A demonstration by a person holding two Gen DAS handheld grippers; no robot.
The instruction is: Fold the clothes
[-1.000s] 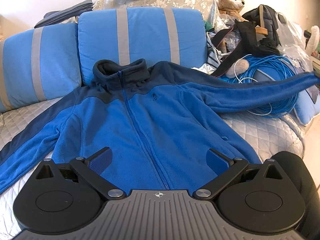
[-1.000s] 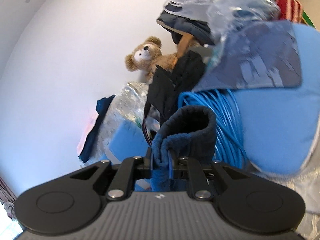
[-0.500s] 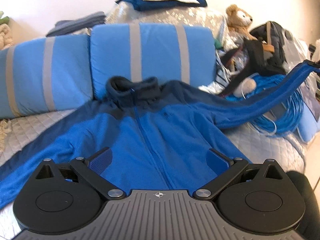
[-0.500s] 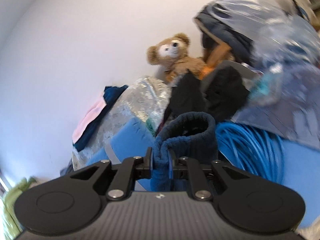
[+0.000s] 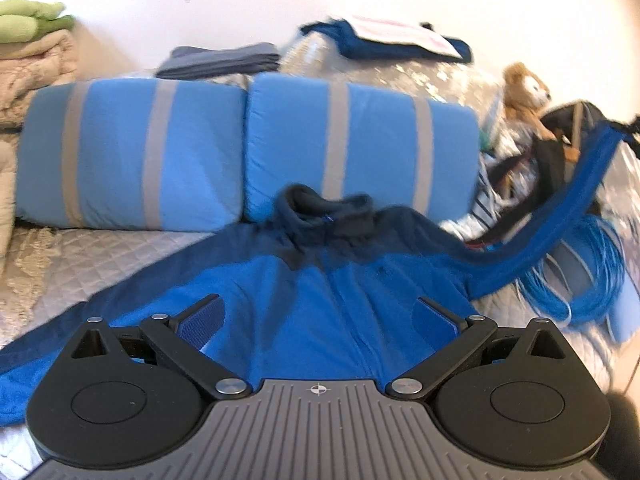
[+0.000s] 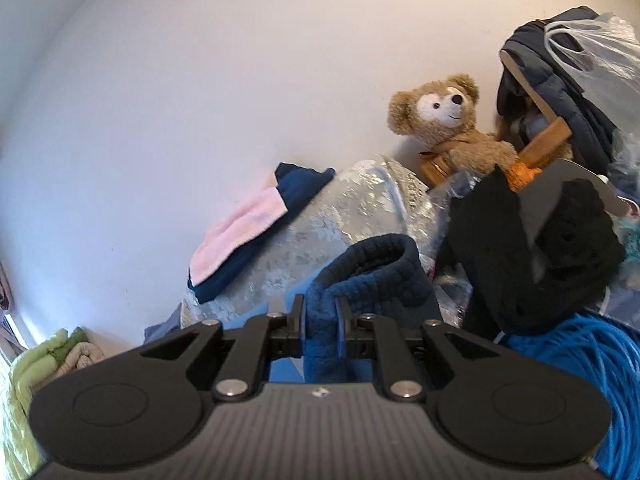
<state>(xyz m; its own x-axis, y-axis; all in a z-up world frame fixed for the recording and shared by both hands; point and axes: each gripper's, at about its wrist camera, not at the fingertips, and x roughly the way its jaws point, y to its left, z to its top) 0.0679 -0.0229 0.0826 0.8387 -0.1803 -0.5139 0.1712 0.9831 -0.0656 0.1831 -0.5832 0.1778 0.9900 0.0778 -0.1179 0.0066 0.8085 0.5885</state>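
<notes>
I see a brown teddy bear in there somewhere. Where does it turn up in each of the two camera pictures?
Left wrist view: the teddy bear sits far right in the upper part, small, above the lifted jacket sleeve.
Right wrist view: the teddy bear is right of centre against the wall, above the sleeve cuff clamped in the right gripper.
Shared landmark: the blue cable coil.

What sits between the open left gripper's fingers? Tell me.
Only the blue fleece jacket, lying flat on the quilted bed under the left gripper, zipper running up the middle, in the left wrist view.
</notes>
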